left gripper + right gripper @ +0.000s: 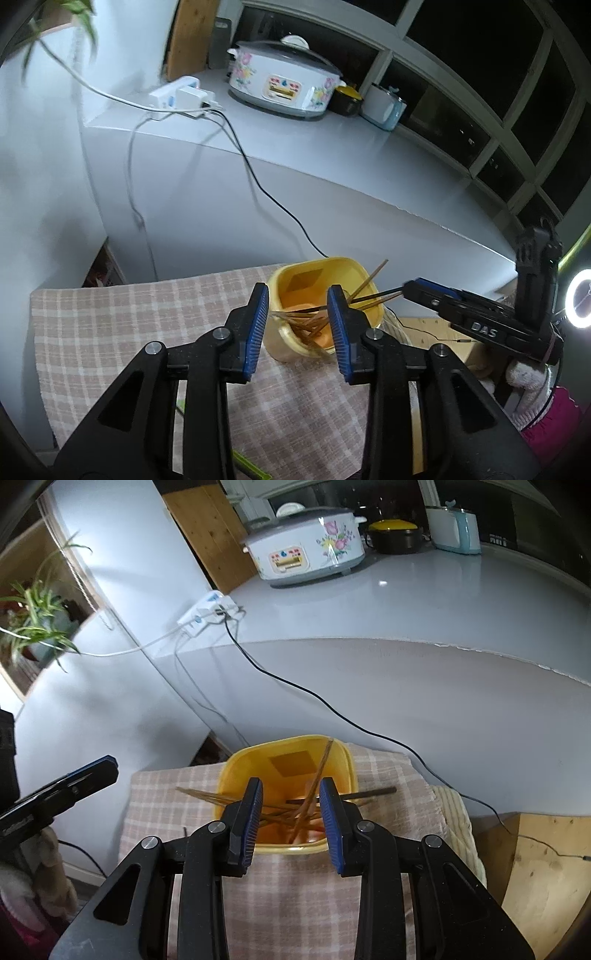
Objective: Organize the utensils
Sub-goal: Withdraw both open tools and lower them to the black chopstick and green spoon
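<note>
Container: a yellow plastic tub with rounded corners stands on the table, on a pink-and-white checked cloth, below the grey counter.
Utensils: thin brown wooden chopsticks lie jumbled inside the tub; most slant across its floor, one leans up toward the far rim, and a darker stick pokes out over the right edge.
Left tool: the left tool hovers just before the tub's near rim with its blue-padded jaws apart and nothing between them.
Right tool: the right tool hangs over the tub's near edge, jaws spread wide and empty; from the left wrist view its tip appears close to the protruding sticks, though contact cannot be confirmed.
Handling: the sticks look light, stiff and smooth, likely to roll or pivot in a pinch.
Grip point: probably best taken near mid-length, square across the pads, so a stick does not swing.
Caution: the tub seems light and may slide or tip if nudged.
</note>
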Motion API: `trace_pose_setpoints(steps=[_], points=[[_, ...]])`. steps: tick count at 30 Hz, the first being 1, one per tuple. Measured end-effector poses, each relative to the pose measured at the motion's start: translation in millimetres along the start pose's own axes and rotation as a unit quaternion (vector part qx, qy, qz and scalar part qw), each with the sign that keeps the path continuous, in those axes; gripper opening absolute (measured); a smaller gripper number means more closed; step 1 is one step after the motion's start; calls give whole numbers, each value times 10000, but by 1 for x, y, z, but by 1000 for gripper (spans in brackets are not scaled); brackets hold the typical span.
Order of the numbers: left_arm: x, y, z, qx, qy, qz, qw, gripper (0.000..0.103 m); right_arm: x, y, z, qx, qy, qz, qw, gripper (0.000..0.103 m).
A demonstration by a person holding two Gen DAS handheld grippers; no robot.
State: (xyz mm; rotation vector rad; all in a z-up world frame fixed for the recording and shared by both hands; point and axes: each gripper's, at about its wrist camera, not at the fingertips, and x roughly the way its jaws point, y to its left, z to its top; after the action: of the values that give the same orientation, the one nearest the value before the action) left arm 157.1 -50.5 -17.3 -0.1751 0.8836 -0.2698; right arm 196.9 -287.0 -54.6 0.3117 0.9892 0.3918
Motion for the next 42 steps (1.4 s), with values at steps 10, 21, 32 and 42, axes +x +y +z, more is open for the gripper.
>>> trace_pose_setpoints(steps=[10, 21, 32, 42], points=[[-25, 57, -27, -460, 27, 589, 9972, 41, -27, 23, -26, -426, -143, 145, 9989, 50], [0, 127, -94, -1429, 845, 966, 9814, 41, -10, 56, -75, -1031, 478, 383, 9928, 50], [45, 159, -131, -1853, 1518, 976, 9660, 41, 46, 90, -124, -1191, 1457, 789, 9790, 50], [106, 160, -132, -1867, 1916, 1168, 9564, 19, 96, 107, -147, -1020, 2124, 828, 9683, 44]])
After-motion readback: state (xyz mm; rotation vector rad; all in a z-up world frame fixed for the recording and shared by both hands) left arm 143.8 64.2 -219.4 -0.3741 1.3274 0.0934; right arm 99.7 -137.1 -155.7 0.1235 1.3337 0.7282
